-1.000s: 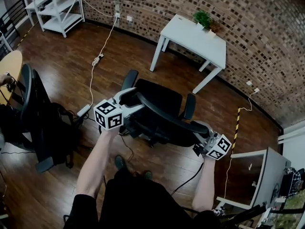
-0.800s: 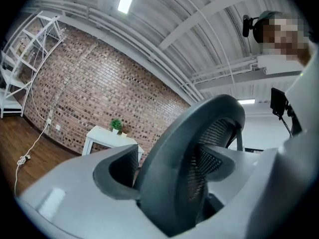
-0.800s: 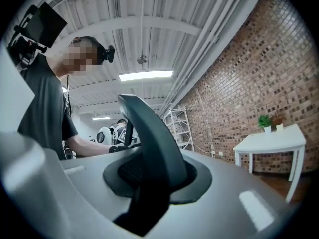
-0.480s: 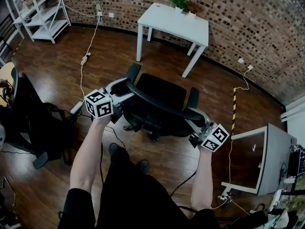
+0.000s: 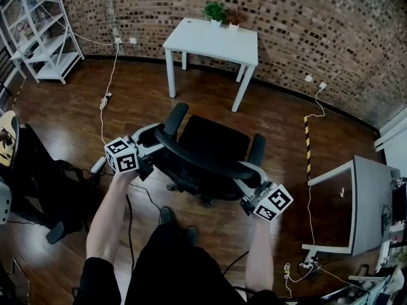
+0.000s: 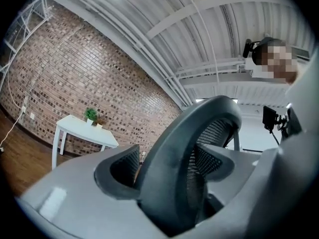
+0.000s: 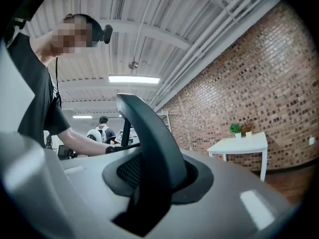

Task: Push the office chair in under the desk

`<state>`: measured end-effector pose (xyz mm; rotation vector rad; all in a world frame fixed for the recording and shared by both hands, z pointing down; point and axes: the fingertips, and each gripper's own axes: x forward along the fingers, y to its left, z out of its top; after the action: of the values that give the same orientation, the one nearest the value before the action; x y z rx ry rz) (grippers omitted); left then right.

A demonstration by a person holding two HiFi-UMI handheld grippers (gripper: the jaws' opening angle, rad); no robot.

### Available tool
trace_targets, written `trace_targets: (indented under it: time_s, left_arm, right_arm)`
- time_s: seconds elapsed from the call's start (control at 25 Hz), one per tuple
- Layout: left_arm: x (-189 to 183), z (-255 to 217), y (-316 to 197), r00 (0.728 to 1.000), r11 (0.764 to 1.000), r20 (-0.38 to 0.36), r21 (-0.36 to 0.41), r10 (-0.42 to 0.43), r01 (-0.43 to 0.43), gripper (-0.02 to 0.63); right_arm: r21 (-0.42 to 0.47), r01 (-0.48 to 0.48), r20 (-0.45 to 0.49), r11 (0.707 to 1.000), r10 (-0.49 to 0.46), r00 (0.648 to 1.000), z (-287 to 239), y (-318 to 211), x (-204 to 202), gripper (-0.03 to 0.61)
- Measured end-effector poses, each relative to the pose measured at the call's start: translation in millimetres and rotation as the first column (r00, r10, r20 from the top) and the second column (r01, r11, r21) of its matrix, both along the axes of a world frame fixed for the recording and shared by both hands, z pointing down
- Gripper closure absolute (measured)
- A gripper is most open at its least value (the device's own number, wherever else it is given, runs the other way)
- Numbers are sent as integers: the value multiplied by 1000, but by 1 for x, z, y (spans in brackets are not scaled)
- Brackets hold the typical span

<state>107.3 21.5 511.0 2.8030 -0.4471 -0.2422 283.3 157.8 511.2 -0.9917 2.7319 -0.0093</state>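
Black office chair (image 5: 213, 142), rim clamped by left gripper (image 5: 151, 140) and between opening right gripper (image 5: 249, 180) jaws, has the desk (image 5: 216, 37) straight ahead

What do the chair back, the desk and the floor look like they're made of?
The chair back: dark matte plastic rim around black mesh. The desk: smooth white top and legs, maybe painted wood or laminate. The floor: glossy dark brown planks with seams, wood or a look-alike.
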Motion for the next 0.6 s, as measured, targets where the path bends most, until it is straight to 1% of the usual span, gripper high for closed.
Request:
trace_targets:
  time_s: [0.08,0.16,0.32,0.44,0.52,0.6]
  left_arm:
    - [5,-5,13,1000,1000,-9,15,9,-9,179]
    - [10,-3,24,1000,1000,-24,24,6,-5,181]
    - [12,-6,50,998,998,-54,52,-21,24,187]
    - [9,-14,76,998,995,-52,84,-40,44,204]
    - [6,-19,89,996,990,-52,117,-76,81,216]
    - [-1,-20,98,990,976,-50,166,-135,142,216]
  right_arm:
    - [15,-18,-5,1000,18,1000,-6,8,11,445]
    - [28,-10,-12,1000,11,1000,-3,15,22,433]
    - [27,72,-28,997,-71,997,1,30,33,437]
    - [34,109,-37,993,-108,993,0,44,38,436]
    - [28,140,-41,990,-138,990,0,48,40,431]
    - [19,176,-41,984,-175,984,3,48,36,430]
